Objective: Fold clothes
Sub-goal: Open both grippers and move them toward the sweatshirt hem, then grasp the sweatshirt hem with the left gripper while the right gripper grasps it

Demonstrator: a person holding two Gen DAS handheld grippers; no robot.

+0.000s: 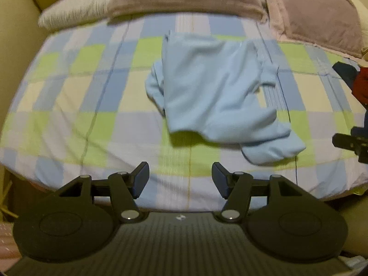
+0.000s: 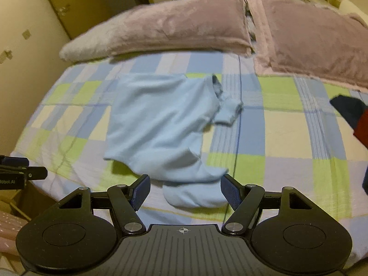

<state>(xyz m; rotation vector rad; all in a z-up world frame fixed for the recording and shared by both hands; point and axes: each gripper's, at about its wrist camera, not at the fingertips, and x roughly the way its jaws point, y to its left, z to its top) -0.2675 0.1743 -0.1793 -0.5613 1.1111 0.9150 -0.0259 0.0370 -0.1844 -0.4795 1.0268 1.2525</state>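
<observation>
Only the right wrist view shows the wardrobe (image 2: 69,7). The left gripper (image 1: 180,179) and right gripper (image 2: 185,192) are spread, empty, near the blurred light-blue shirt (image 2: 158,124).

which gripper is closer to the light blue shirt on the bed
Right. The right gripper hangs open just above the near end of the light blue shirt, with a fold of it showing between its fingers. The left gripper is open too, short of the shirt's near edge, over bare bedsheet.
</observation>
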